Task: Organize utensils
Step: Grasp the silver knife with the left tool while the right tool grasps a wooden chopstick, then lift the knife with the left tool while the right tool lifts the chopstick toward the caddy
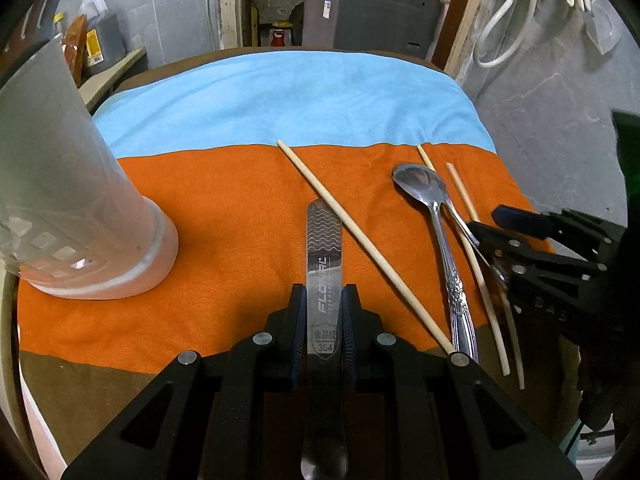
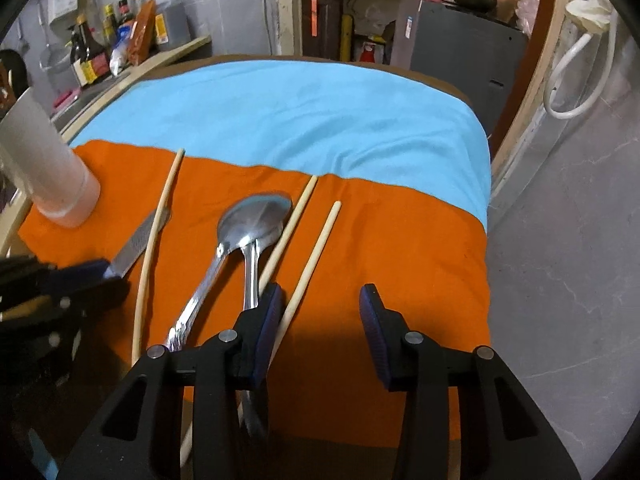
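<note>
My left gripper (image 1: pixel 324 296) is shut on the flat steel handle of a utensil (image 1: pixel 324 240) that points away over the orange cloth (image 1: pixel 208 200). The same grip shows at the left of the right wrist view, on the utensil (image 2: pixel 140 240). Two steel spoons (image 2: pixel 256 216) lie stacked, bowls away from me, with a long chopstick (image 2: pixel 154 240) to their left and another chopstick (image 2: pixel 292 220) just to their right. My right gripper (image 2: pixel 320 300) stands open low over the cloth. A third chopstick (image 2: pixel 316 256) runs between its jaws, close to the left pad (image 2: pixel 268 320). A white holder (image 1: pixel 80 208) stands at the left.
A blue cloth (image 2: pixel 300 120) covers the far half of the table. Bottles (image 2: pixel 92 48) line a shelf at the back left. A grey cabinet (image 2: pixel 460 48) stands behind the table, and a white hose (image 1: pixel 504 32) hangs at the right. The table's right edge drops to a grey floor (image 2: pixel 560 240).
</note>
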`<state>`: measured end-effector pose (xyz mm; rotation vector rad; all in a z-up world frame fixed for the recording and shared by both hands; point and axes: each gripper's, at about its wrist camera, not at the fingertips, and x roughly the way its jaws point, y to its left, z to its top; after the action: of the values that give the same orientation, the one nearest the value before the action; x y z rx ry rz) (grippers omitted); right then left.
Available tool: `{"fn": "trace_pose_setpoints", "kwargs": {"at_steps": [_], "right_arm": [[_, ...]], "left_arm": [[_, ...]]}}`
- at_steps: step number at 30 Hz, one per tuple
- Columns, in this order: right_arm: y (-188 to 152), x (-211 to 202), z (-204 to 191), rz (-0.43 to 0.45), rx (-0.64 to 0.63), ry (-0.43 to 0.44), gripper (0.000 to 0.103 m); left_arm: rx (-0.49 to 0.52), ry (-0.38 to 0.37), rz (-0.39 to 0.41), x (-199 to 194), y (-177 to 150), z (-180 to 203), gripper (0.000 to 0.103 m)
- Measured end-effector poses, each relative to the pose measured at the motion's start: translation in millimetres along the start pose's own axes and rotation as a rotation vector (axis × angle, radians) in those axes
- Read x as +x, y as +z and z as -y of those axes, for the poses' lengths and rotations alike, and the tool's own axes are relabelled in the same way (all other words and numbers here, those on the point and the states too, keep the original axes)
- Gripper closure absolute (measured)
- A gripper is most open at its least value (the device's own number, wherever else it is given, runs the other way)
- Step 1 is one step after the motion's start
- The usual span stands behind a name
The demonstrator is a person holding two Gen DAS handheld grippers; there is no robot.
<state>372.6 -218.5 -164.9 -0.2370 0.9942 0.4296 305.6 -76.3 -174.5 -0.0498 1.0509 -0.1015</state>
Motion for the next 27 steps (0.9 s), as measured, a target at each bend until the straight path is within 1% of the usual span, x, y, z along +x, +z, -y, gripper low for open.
{"fn": "trace_pose_setpoints", "kwargs": {"at_steps": [1, 3, 5, 8, 10, 13, 14, 15, 16, 18, 21, 23, 25, 27], "right_arm": [[-1, -1, 2, -0.002, 0.003, -0.007, 0.07], [-6, -5, 8, 0.0, 0.015, -0.024, 0.081], [-10, -7, 9, 0.006, 0.017, -0.027, 0.084], [-8, -5, 12, -0.002, 0.052, -0.002, 0.084], [-2, -2, 18, -0.012, 0.096, 0.033, 0.082], [7, 3, 18, -0.016, 0.121, 0.054, 0.08], [8, 3, 17, -0.007, 0.125, 0.053, 0.083], [8, 4, 17, 0.003, 0.136, 0.054, 0.09], [8, 4, 18, 0.009, 0.151, 0.052, 0.093], [6, 3, 27, 0.016, 0.207, 0.082, 0.096], [3, 2, 40, 0.027, 0.296, 0.147, 0.099], [-3, -6, 47, 0.075, 0.362, 0.218, 0.1], [-8, -15, 49, 0.107, 0.383, 0.236, 0.1], [-14, -27, 49, 0.165, 0.397, 0.26, 0.1]], "left_arm": [[0.0, -0.005, -0.001, 0, 0, -1, 0.088], [0.0, -0.009, 0.003, -1, -1, -2, 0.088], [0.001, -0.005, 0.01, -1, -1, -2, 0.088], [-0.002, -0.002, 0.003, 0, -1, -1, 0.088], [0.01, -0.001, -0.003, 0, 0, 1, 0.088], [0.033, 0.007, -0.008, 1, 1, 3, 0.088], [0.033, 0.006, -0.009, 2, 2, 3, 0.088], [0.026, 0.0, -0.006, 2, 1, 2, 0.088], [0.017, -0.007, -0.003, 1, 1, 0, 0.089], [-0.009, -0.033, 0.008, -1, 0, -4, 0.089], [-0.074, -0.104, 0.033, -7, -5, -15, 0.089], [-0.097, -0.123, 0.057, -14, -10, -19, 0.089], [-0.112, -0.141, 0.083, -22, -17, -22, 0.089], [-0.124, -0.156, 0.11, -30, -23, -24, 0.089]]}}
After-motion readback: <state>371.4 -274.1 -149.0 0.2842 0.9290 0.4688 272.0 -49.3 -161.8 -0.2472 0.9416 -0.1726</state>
